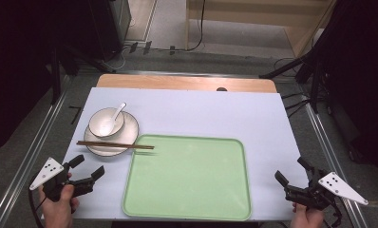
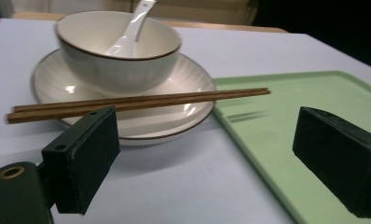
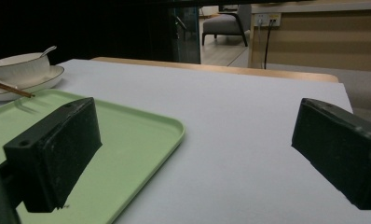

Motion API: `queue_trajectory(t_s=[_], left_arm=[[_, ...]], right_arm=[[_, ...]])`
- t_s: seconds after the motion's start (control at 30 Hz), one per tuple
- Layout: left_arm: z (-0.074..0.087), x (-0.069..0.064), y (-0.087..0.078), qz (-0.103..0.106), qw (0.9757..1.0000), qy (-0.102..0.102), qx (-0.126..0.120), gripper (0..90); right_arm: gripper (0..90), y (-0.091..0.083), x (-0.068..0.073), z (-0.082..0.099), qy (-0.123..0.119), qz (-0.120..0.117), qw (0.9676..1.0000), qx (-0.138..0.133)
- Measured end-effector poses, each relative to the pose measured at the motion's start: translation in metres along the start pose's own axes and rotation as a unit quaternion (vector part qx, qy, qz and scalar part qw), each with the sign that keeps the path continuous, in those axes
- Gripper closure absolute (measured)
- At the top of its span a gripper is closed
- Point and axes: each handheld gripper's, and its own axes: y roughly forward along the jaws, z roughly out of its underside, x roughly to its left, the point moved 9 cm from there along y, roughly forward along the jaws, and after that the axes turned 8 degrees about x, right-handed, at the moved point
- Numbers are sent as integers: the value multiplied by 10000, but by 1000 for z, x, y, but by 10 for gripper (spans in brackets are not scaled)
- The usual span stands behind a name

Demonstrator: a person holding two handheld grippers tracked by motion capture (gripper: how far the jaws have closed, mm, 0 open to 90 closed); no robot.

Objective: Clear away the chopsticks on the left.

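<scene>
Chopsticks [image 2: 137,100] across plate [image 2: 183,79] rim (tips over tray [image 2: 286,121]), left hand-held gripper [image 2: 207,154] released, right hand-held gripper [image 3: 197,154] released.

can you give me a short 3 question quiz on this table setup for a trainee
1. True or false: the chopsticks lie across the plate, tips over the edge of the green tray.
2. What sits in the bowl? A) fork B) spoon C) nothing
3. Fill in: the left gripper has its jaws ____ with nothing between them.

Key:
1. True; the tips overhang the tray's rim.
2. B; a white spoon leans in it.
3. Open, like the right gripper.
</scene>
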Motion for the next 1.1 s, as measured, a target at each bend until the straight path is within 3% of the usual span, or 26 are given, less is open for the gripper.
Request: queue_trajectory(t_s=[0.07,0.1,0.13,0.17,0.23,0.5,0.67,0.8,1.1], left_arm=[[0,-2,3,-46,9999,-31,83,424],[2,-6,10,-25,9995,-79,292,578],[2,-6,10,-25,9995,-79,292,693],[1,-11,16,236,9988,-115,419,779],[-1,-14,22,257,9983,-96,507,900],[-11,-18,55,159,9951,96,969,900],[-17,-14,70,-20,9941,108,1075,900],[-15,-14,84,-94,9913,199,1301,900],[-24,-16,100,-224,9903,293,1336,900]], right_arm=[[10,0,1,1,-70,40,10000,50],[10,0,0,1,-116,139,9998,90],[10,1,-1,2,-110,224,9996,113],[10,1,0,2,-96,215,9997,112],[10,1,1,2,-97,158,9998,105],[10,6,2,5,-110,146,9997,149],[10,7,2,5,-101,150,9996,205],[10,8,3,7,-87,121,9996,251],[10,11,3,8,-104,233,9991,351]])
